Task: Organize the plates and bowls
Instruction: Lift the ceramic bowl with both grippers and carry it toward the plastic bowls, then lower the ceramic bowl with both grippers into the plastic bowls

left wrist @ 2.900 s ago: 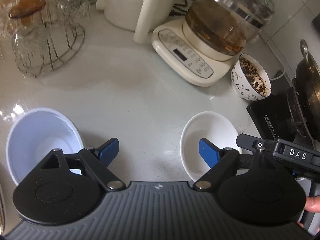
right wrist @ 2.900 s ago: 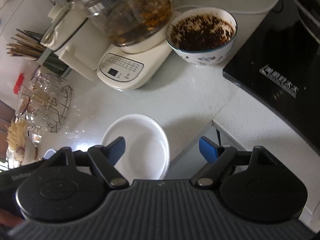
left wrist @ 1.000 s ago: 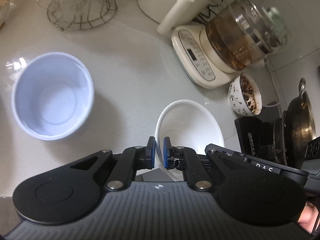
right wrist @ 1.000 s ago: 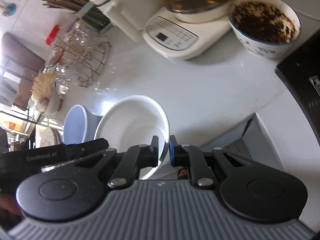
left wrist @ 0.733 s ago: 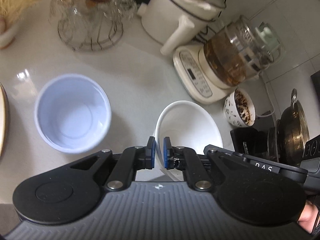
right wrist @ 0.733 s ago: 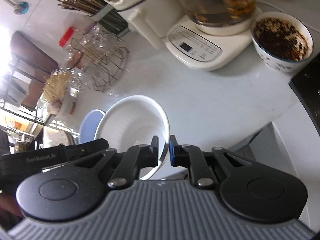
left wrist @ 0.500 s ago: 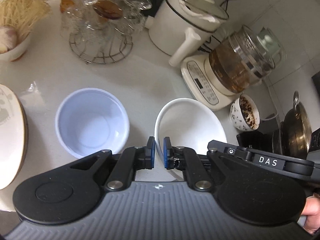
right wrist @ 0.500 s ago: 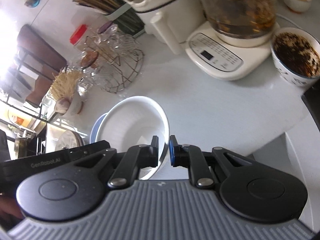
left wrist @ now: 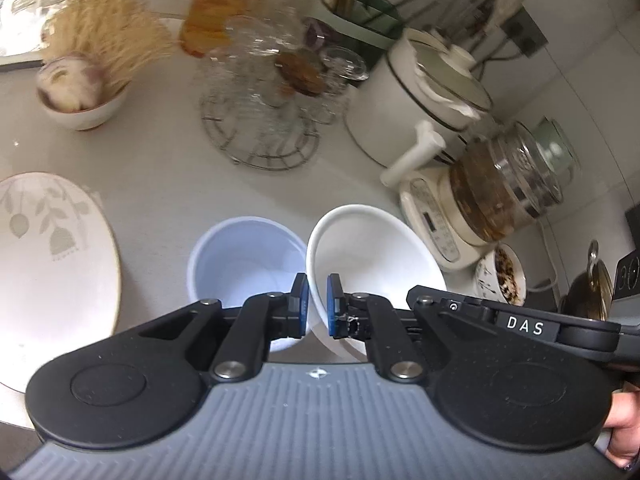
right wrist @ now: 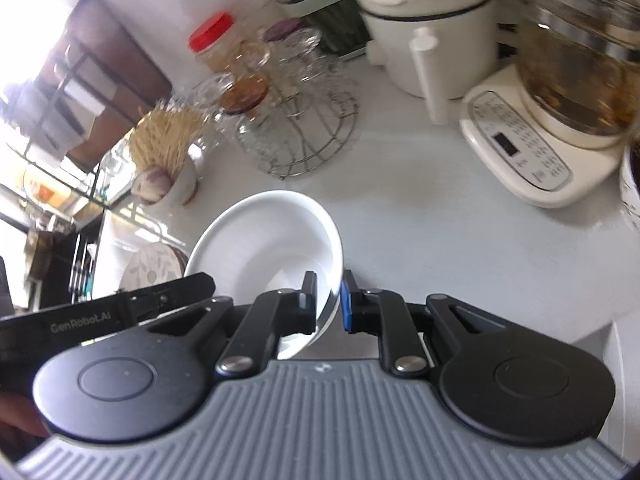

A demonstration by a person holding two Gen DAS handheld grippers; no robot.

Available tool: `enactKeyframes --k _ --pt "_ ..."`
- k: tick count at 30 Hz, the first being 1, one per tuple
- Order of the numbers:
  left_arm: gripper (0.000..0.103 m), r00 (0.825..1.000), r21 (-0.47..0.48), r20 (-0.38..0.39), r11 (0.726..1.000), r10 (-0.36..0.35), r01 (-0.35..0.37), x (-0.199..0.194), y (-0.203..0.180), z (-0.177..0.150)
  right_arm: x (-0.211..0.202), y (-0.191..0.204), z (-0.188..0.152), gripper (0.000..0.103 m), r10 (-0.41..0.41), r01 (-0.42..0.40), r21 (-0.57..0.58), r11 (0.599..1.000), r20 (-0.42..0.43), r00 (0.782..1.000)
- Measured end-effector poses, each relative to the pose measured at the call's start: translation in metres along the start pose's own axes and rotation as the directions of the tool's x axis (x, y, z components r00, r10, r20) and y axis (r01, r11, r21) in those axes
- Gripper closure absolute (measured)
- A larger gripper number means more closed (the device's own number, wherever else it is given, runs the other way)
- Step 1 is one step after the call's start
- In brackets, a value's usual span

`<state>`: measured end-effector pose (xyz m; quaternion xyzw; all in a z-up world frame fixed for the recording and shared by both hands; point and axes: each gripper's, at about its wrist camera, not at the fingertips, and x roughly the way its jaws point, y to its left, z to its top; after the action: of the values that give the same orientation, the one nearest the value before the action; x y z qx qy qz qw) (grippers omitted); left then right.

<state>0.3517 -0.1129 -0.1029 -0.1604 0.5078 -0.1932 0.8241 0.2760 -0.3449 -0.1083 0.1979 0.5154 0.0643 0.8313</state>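
Both grippers hold one white bowl (left wrist: 372, 252) by its rim, lifted above the counter. My left gripper (left wrist: 316, 308) is shut on its left rim. My right gripper (right wrist: 328, 300) is shut on its right rim; the bowl (right wrist: 264, 240) fills the middle of the right wrist view. A pale blue bowl (left wrist: 240, 256) stands on the counter just left of the white bowl, partly beneath it. A white plate with a leaf pattern (left wrist: 44, 264) lies at the far left and also shows in the right wrist view (right wrist: 150, 266).
A wire rack of glasses (left wrist: 264, 120) stands behind. A white pot (left wrist: 420, 108), a glass kettle on its base (left wrist: 496, 192) and a patterned bowl of dark bits (left wrist: 502, 276) are to the right. A bowl with garlic (left wrist: 76, 96) is back left.
Both grippers closed on the white bowl's rim, lifted it and carried it left toward the blue bowl. The plate and the garlic bowl have come into view.
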Motion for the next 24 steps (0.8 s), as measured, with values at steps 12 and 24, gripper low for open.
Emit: enactKeyframes --k 12,24 --pt "0.092 0.997 -0.118 -0.029 0.990 0.071 -0.074 0.017 0.055 -0.003 0.058 0.027 0.014 0.087 0.006 -0.010 -0.091 0.996 -0.037 0.999" --pt "0.085 0.996 -0.119 -0.081 0.992 0.035 -0.044 0.018 0.073 -0.006 0.060 0.031 0.012 0.084 -0.022 0.022 -0.055 0.998 0.007 1.000"
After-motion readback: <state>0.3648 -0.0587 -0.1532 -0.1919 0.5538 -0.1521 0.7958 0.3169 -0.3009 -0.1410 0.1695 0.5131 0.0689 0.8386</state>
